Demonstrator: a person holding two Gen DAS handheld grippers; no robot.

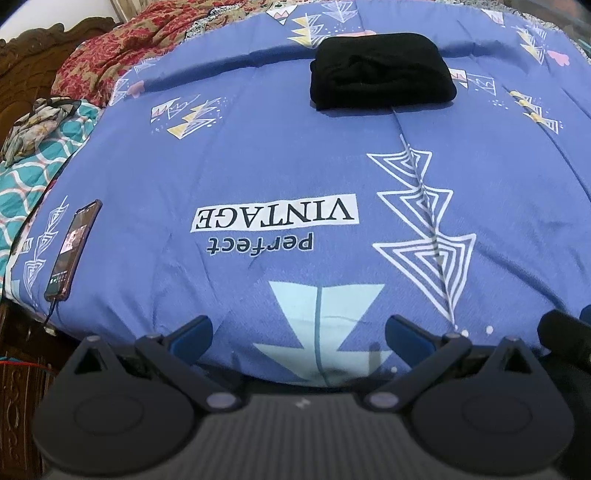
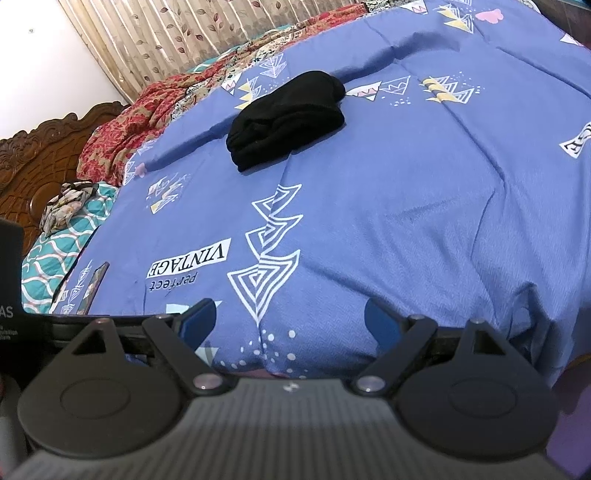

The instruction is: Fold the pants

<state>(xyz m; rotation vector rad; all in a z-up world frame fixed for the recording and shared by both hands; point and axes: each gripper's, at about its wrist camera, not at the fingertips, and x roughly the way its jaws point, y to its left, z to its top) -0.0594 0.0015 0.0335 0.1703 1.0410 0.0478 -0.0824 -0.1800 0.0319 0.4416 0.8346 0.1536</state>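
Blue bedspread (image 1: pixel 258 155) printed with white triangles and the words "perfect VINTAGE", covering the bed. Near left edge: phone (image 1: pixel 73 249) with a cable attached. Far left: teal patterned quilt (image 1: pixel 33 173), red floral blanket (image 1: pixel 122 51), crumpled floral cloth (image 1: pixel 37 125), carved wooden headboard (image 2: pixel 40 147). Leaf-print curtain (image 2: pixel 177 33) behind.

The blue bedspread (image 1: pixel 258 155) lies bare and open between the near edge and the folded black pants (image 1: pixel 382 72), giving free passage. A phone (image 1: pixel 72 251) with its cable sits at the left edge; crumpled red cloth (image 1: pixel 122 48) crowds the far left.
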